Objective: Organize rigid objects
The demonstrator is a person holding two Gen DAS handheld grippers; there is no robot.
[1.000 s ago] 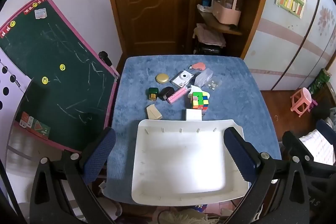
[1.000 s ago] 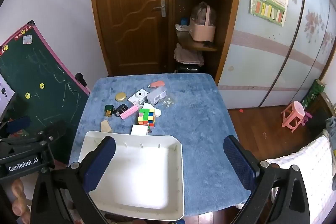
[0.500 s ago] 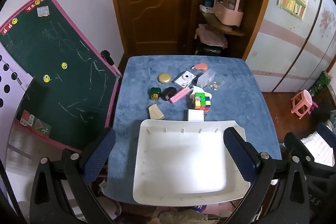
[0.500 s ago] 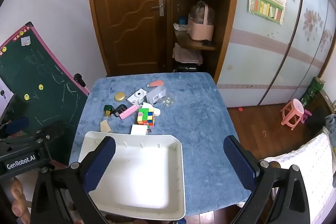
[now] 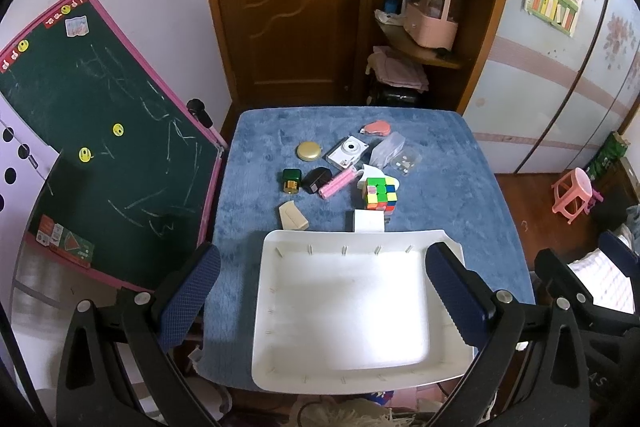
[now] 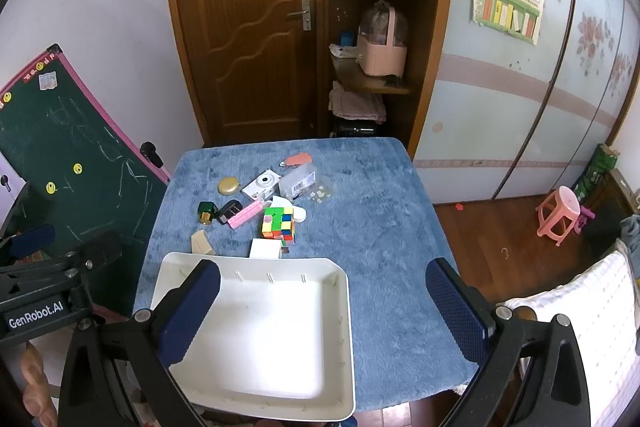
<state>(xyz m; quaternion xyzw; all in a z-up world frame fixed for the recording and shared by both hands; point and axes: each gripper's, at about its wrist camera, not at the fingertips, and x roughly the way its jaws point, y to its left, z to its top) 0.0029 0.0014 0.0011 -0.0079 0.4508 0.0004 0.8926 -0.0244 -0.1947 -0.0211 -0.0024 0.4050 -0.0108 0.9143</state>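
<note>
An empty white tray (image 5: 280, 307) (image 6: 340, 327) sits at the near edge of a blue-covered table (image 5: 460, 195). Beyond it lies a cluster of small items: a colour cube (image 5: 380, 191) (image 6: 279, 223), a white box (image 5: 368, 221), a toy camera (image 5: 347, 151), a pink bar (image 5: 338, 183), a gold lid (image 5: 308, 151), a green bottle (image 5: 291, 180), a black plug (image 5: 316, 179) and a beige block (image 5: 293, 215). My left gripper (image 5: 320, 291) hangs open high above the tray. My right gripper (image 6: 324, 307) is open too, above the tray's right side. Neither holds anything.
A green chalkboard (image 5: 92, 131) leans against the table's left edge. A wooden door (image 5: 288, 7) and corner shelves (image 5: 424, 47) stand behind the table. A pink stool (image 6: 558, 211) is on the floor at right. The left gripper's body (image 6: 36, 291) shows at the right wrist view's lower left.
Both views have shifted slightly, with the table and tray a little lower and farther in frame. Nothing on the table has moved, and both grippers stay open.
</note>
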